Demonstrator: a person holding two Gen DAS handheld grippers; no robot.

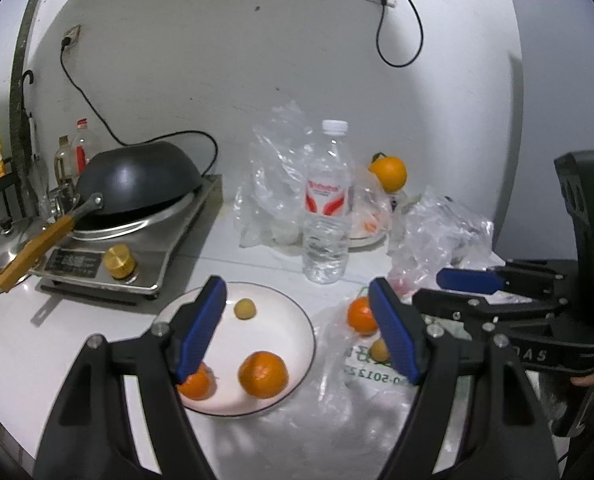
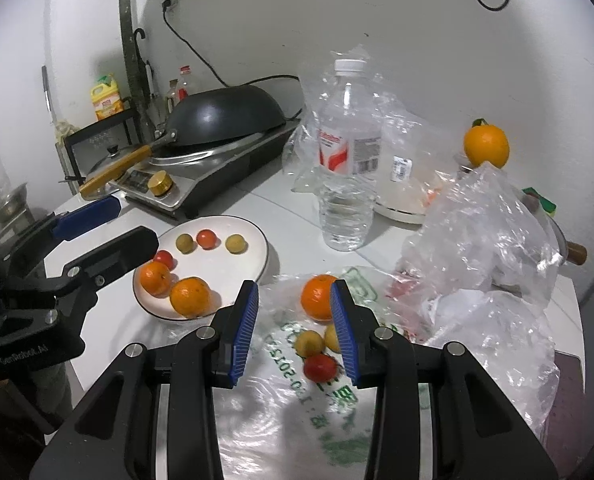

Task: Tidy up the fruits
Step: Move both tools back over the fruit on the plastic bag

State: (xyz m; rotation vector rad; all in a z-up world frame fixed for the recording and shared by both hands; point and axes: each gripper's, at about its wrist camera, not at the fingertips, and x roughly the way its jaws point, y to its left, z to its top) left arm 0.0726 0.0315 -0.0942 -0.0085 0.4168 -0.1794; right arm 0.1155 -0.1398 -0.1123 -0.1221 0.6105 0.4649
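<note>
A white plate (image 2: 253, 256) holds two oranges (image 2: 190, 297), two small red fruits (image 2: 207, 238) and two small yellow-green fruits (image 2: 235, 243). It also shows in the left wrist view (image 1: 293, 336). My left gripper (image 1: 297, 332) is open and empty above the plate's right side. My right gripper (image 2: 295, 330) is open and empty over a flat plastic bag (image 2: 281, 412). On that bag lie an orange (image 2: 317, 297), two small yellow fruits (image 2: 309, 343) and a red one (image 2: 319, 367), between and just beyond its fingertips.
A water bottle (image 2: 347, 160) stands behind the bag. Crumpled clear bags (image 2: 485, 240) lie at the right. A large orange (image 2: 486, 146) sits at the back right. An induction cooker with a black wok (image 2: 225, 120) stands at the back left.
</note>
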